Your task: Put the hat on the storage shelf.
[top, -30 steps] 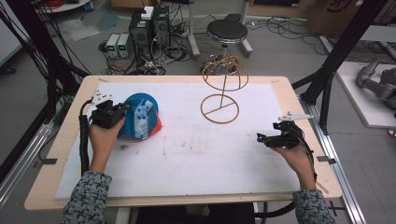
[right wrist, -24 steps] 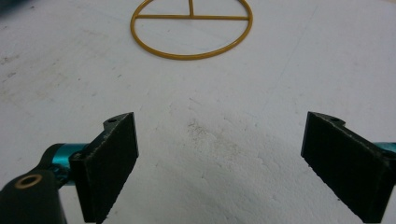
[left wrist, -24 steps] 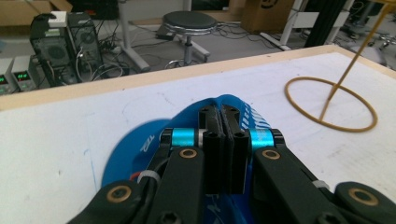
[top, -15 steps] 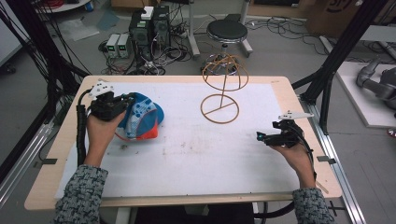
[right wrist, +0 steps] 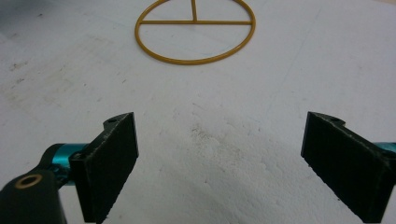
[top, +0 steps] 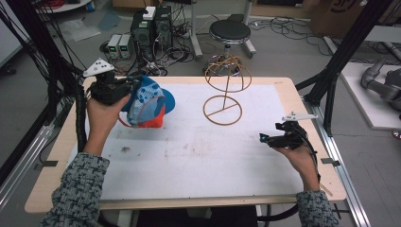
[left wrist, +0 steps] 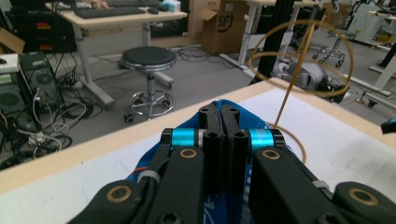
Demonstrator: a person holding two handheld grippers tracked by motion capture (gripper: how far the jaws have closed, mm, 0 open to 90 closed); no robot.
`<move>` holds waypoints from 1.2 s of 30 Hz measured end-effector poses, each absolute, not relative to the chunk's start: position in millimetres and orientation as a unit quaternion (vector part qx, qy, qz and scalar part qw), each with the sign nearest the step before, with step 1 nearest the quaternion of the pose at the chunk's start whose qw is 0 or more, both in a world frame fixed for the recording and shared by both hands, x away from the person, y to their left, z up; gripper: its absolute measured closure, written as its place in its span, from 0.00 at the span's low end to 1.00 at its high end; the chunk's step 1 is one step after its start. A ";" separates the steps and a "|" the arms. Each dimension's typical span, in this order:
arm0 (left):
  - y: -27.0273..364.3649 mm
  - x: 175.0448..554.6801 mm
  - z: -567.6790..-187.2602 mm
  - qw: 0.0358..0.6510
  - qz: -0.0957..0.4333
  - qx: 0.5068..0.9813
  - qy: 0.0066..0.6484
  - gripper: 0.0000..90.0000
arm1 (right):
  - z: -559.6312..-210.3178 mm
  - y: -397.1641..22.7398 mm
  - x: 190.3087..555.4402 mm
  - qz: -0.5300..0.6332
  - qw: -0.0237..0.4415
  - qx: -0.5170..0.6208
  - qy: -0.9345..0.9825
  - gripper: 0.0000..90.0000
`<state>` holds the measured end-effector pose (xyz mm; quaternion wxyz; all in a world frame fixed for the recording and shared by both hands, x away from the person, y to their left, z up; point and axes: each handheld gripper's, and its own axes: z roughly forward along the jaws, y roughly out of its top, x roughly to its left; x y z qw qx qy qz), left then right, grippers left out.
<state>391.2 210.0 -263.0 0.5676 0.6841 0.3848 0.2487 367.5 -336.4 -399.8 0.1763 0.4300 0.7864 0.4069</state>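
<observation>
Two black pads (right wrist: 112,163) gape over bare white table (right wrist: 224,116).

A: Where's the cap (top: 146,101)?
B: Left side, above the table (top: 198,156), in left gripper (top: 124,91). Wire stand (top: 224,90) sits mid-rear.
A: Right gripper (top: 265,138)?
B: Far right, near table's edge, stand ahead of it.

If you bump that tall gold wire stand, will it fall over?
Maybe not easily. The wire stand sits on a wide flat ring, which should steady it. But it looks thin and probably light, with a dome high on one slim stem, so a knock near the top would likely wobble or tip it.
</observation>
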 end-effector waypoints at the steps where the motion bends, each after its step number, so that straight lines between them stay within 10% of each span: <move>1: 208.7 391.8 -258.6 0.569 0.248 0.683 0.385 0.98 | -399.8 -336.6 367.6 0.408 0.176 0.429 0.786 0.12; 36: 151.4 444.0 -142.6 0.595 0.257 0.688 0.327 0.98 | -398.5 -334.5 364.6 0.414 0.172 0.423 0.787 0.12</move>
